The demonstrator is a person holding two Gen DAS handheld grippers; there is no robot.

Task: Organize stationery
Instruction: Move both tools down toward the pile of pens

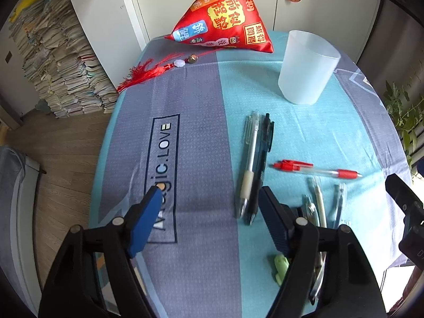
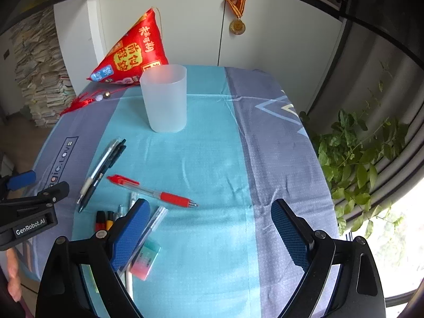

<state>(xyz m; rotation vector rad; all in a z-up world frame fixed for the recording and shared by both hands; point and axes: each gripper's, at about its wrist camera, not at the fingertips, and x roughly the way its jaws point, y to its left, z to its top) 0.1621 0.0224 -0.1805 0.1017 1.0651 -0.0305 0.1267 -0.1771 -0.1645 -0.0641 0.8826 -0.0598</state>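
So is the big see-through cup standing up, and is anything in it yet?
The cup stands upright on the tablecloth, mouth up. It looks empty: nothing shows through its frosted wall, and the pens, like the red pen, lie outside.

Stationery spread over the counter (image 2: 278,137), cup behind it.

The cup (image 2: 164,98) stands upright toward the far edge, with the pyramid cushion (image 2: 129,53) behind it at the far left corner. Two pens (image 2: 102,171) lie side by side, touching, nearer the left edge; a third pen (image 2: 153,192) lies crosswise just right of them. More pens (image 1: 318,201) and an eraser (image 2: 145,261) lie at the near edge.
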